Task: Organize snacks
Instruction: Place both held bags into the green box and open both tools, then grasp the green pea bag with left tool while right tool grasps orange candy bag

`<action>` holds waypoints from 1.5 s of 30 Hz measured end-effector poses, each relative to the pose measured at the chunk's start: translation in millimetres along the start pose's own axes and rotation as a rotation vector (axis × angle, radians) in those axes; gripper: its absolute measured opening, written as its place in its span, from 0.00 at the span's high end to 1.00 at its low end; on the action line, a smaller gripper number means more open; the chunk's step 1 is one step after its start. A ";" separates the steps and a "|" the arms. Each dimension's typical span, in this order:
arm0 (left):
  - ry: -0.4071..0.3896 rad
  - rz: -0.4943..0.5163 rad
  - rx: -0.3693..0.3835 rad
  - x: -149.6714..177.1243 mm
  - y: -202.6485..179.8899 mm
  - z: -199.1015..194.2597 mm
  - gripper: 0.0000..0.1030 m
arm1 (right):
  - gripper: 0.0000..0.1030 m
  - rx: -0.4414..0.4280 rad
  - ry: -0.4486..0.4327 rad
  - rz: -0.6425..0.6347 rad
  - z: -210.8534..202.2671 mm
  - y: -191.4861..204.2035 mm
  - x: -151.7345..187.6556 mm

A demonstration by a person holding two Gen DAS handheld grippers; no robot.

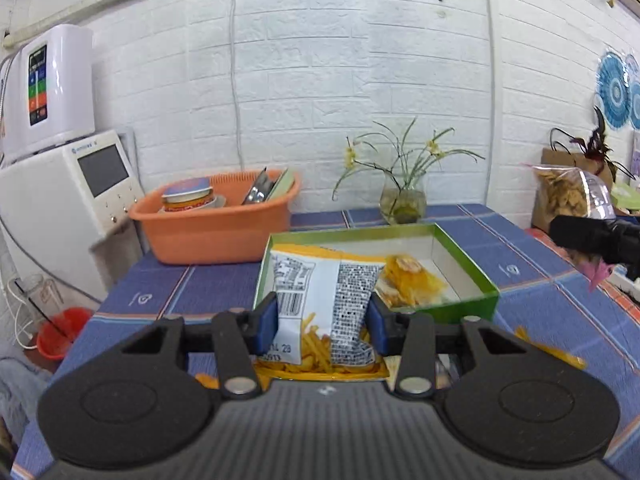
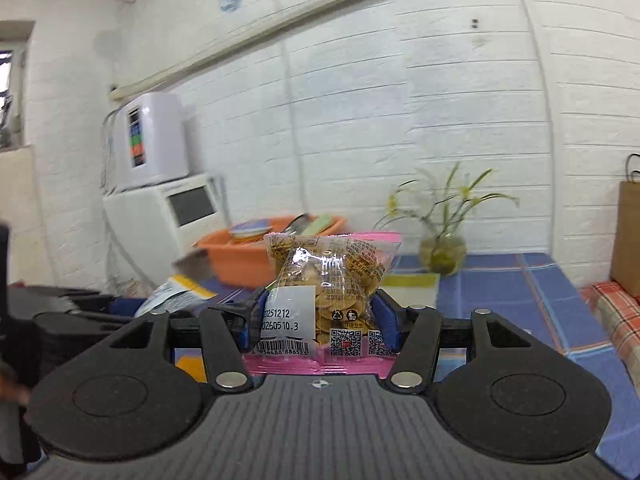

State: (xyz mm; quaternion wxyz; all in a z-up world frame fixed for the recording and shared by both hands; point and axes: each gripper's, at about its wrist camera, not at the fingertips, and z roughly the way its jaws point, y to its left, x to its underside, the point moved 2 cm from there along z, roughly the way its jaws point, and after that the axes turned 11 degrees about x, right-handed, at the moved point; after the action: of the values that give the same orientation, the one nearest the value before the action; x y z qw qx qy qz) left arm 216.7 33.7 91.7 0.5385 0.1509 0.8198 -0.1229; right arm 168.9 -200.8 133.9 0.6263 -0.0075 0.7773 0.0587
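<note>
The left tool (image 1: 322, 322) grips a white-and-yellow bag of fries-style crisps (image 1: 320, 304) between its blue pads, held above the blue-tiled bench (image 1: 532, 280) just in front of an open green box (image 1: 464, 304) that already holds a yellow snack packet (image 1: 412, 280). The right tool (image 2: 316, 320) clamps a pink-edged clear packet of round biscuits (image 2: 332, 280). An orange basin (image 1: 216, 228) sits at the bench's far left corner, a glass vase (image 1: 402, 200) along the far edge.

Both cameras sit low behind their fingers, close to the blue table (image 1: 532, 268), facing the white wall. Both see the orange tub (image 1: 216, 220) (image 2: 240, 260) at 11 o'clock.
</note>
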 end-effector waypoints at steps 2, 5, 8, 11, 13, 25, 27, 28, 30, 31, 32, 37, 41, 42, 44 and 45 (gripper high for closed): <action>-0.017 -0.032 -0.013 -16.6 7.0 23.0 0.58 | 0.10 0.041 -0.003 0.022 24.4 -8.2 -10.2; -0.061 -0.075 -0.042 -32.2 12.0 58.0 0.58 | 0.10 0.066 0.030 0.059 59.5 -12.8 -10.6; -0.074 -0.145 -0.043 -27.6 18.5 91.1 0.58 | 0.10 0.054 0.100 0.102 85.0 -12.2 3.4; -0.014 -0.146 -0.011 -24.2 23.5 122.0 0.58 | 0.09 0.048 0.138 0.108 101.6 -9.5 16.0; -0.005 -0.134 -0.027 -21.5 23.8 132.6 0.58 | 0.09 0.059 0.151 0.104 112.4 -8.4 20.6; 0.054 -0.080 -0.046 -6.0 32.7 164.0 0.40 | 0.00 0.140 0.202 -0.013 167.9 1.6 30.5; 0.051 -0.057 -0.081 -6.0 31.8 163.2 0.40 | 0.00 0.126 0.175 -0.019 157.9 1.4 26.7; 0.055 -0.059 -0.077 -6.9 32.7 161.3 0.40 | 0.00 0.117 0.169 -0.014 151.5 1.3 25.1; 0.057 -0.079 -0.053 -11.0 37.9 155.7 0.40 | 0.00 0.071 0.176 0.001 136.8 1.2 23.3; 0.051 -0.082 -0.052 -13.2 40.5 151.2 0.39 | 0.00 0.037 0.187 0.007 129.2 1.6 23.9; 0.042 -0.080 -0.060 -15.8 43.3 145.5 0.39 | 0.00 -0.004 0.205 0.008 122.1 2.9 25.1; 0.045 -0.039 -0.085 -22.8 58.5 111.2 0.36 | 0.00 -0.143 0.294 0.038 100.6 8.7 41.0; 0.072 -0.024 -0.056 -8.9 57.2 84.1 0.35 | 0.00 -0.171 0.360 0.093 100.3 3.4 64.5; 0.080 -0.020 -0.045 -2.8 54.3 78.7 0.34 | 0.00 -0.167 0.385 0.098 99.5 -0.3 70.8; 0.093 -0.015 -0.019 16.3 49.8 68.4 0.34 | 0.00 -0.187 0.406 0.102 92.3 -9.5 81.6; 0.104 -0.021 -0.003 26.5 48.3 65.0 0.34 | 0.00 -0.215 0.388 0.101 85.0 -14.6 85.2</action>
State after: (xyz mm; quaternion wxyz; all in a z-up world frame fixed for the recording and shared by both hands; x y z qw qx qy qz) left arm 280.1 57.7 40.1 0.4942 0.1477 0.8483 -0.1194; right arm 234.6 -201.5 31.9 0.4569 -0.0465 0.8719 0.1697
